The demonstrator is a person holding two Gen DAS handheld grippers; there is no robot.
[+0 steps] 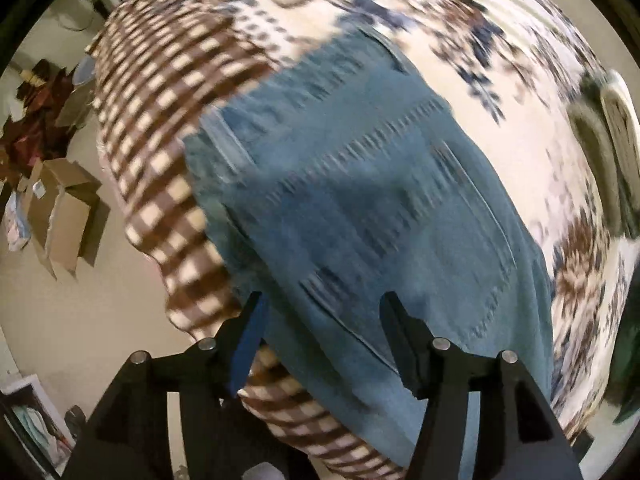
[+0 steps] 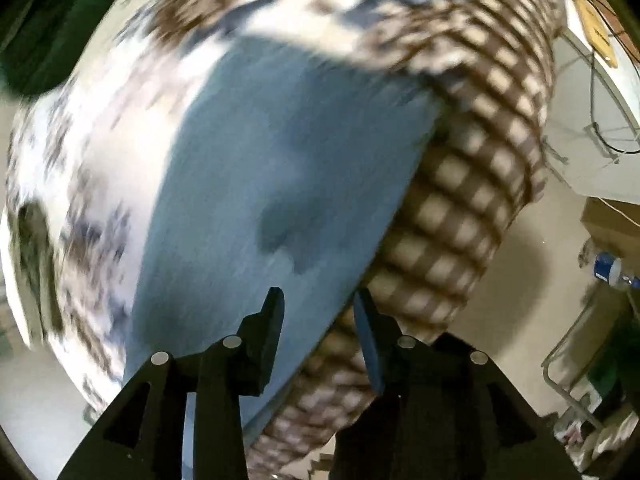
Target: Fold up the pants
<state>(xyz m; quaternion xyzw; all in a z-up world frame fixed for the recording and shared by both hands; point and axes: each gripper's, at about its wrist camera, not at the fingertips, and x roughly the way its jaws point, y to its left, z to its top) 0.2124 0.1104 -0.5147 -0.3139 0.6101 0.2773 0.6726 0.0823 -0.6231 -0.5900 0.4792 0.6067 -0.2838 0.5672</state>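
Blue denim pants (image 1: 360,200) lie flat on a bed covered by a patterned blanket (image 1: 500,92). In the left wrist view the waist end with a back pocket (image 1: 420,240) faces me. My left gripper (image 1: 322,300) is open and hovers over the near denim edge, holding nothing. In the right wrist view a plain stretch of the pants (image 2: 280,184) runs along the bed's side edge. My right gripper (image 2: 318,296) is open above the near denim edge, empty. Both views are blurred by motion.
The blanket has a brown checked border (image 1: 160,92) hanging over the bed's edge (image 2: 472,208). Cardboard boxes (image 1: 64,208) and clutter sit on the floor at left. A white table with cables (image 2: 592,112) and a water bottle (image 2: 608,268) stand at right.
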